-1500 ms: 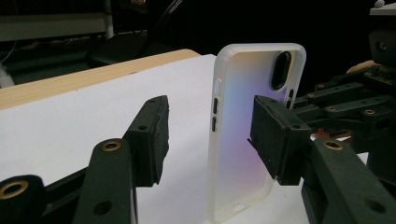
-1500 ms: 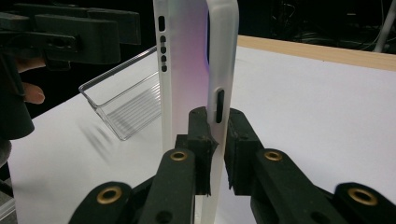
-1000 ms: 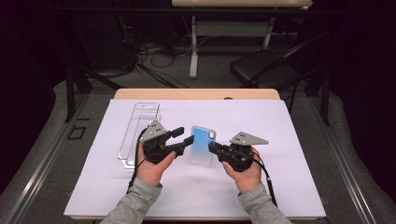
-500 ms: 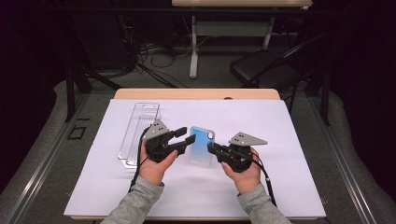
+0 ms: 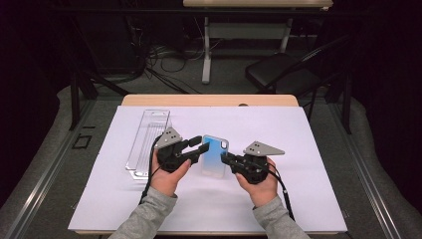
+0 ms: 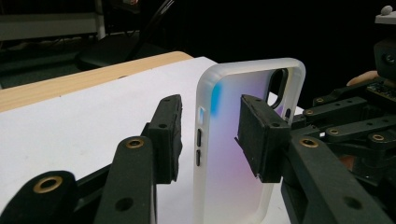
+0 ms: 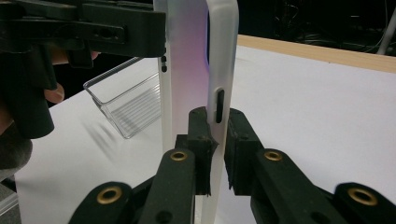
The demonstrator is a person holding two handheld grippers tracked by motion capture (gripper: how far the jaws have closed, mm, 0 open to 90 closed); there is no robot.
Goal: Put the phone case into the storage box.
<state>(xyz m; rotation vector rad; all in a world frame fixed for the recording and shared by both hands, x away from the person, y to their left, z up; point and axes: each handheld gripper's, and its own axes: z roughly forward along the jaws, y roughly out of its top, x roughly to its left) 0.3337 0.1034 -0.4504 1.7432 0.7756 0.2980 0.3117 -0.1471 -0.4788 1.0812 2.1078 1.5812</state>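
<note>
While the right tongs [image 5: 225, 158] hold the phone case [image 5: 214, 155] above the tabletop [image 5: 318, 149] in the high view, the left tongs [image 5: 199, 145] come to take its other edge. Seen from the left gripper view, their jaws have just been closing around the case [image 6: 243, 154], not yet pressing; the next move is probably to close fully. From the right gripper view, the right tongs [image 7: 215, 154] pinch the case's rim [image 7: 219, 70].

Bright overhead light on the white tabletop [image 5: 318, 149], room behind nearly black; soft shadows only, close-up black tools slightly blurred, no glare.
</note>
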